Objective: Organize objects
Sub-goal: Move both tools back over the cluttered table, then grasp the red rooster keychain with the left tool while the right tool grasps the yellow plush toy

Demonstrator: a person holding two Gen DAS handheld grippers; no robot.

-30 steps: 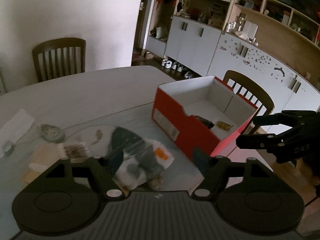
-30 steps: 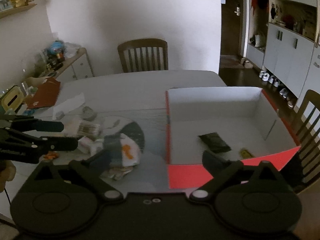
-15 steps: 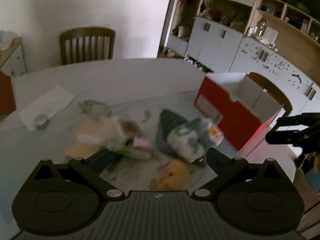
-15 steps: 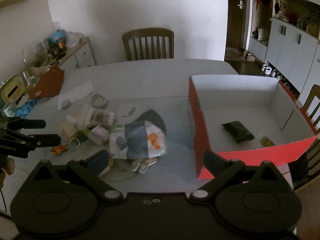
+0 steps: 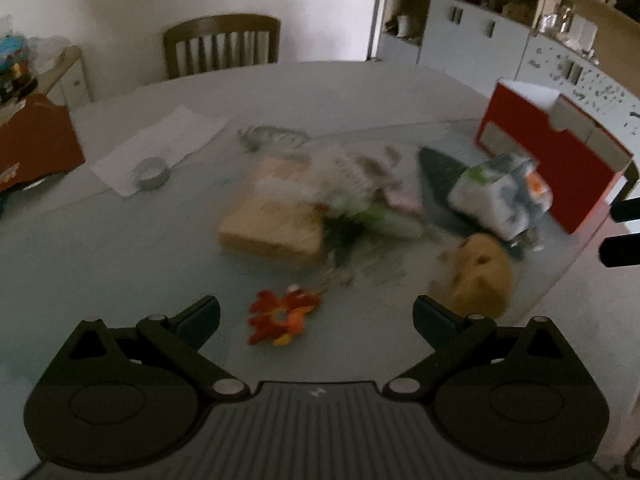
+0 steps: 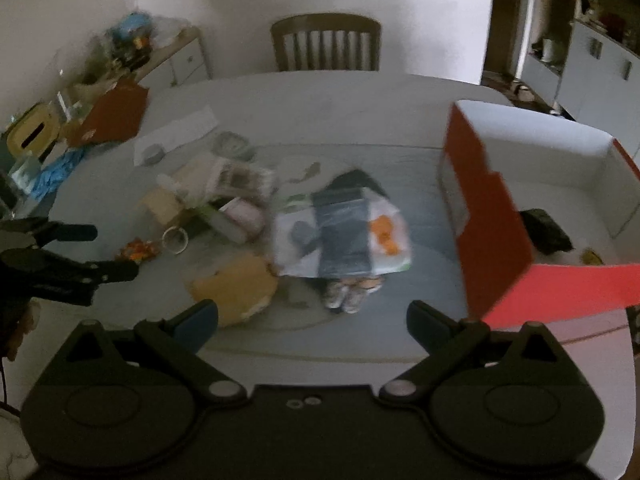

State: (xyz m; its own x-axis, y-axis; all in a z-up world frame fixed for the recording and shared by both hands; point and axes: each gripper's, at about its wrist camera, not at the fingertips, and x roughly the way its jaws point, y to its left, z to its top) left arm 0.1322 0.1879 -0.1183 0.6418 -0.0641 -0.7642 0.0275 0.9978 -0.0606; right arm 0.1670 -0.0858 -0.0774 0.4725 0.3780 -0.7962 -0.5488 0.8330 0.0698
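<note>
Left wrist view: the left gripper [image 5: 316, 312], jaws spread wide and empty, has swung away from the red box [image 5: 552, 160], which a second ago sat centre-right and now sits at the far right edge. Left of the box lies the blurred clutter: a printed packet [image 5: 500, 196], a tan pouch [image 5: 476, 276], a flat tan box [image 5: 272, 220], and nearest the gripper an orange trinket [image 5: 280, 316].

Right wrist view: the right gripper [image 6: 312, 316], jaws also wide and empty, has likewise shifted left, pushing the red box [image 6: 496, 232] to the right. Left of the box the packet [image 6: 344, 236] overlies other items; inside the box lies a dark pouch [image 6: 548, 230]. Far left of the box is the left gripper [image 6: 116, 252].
</note>
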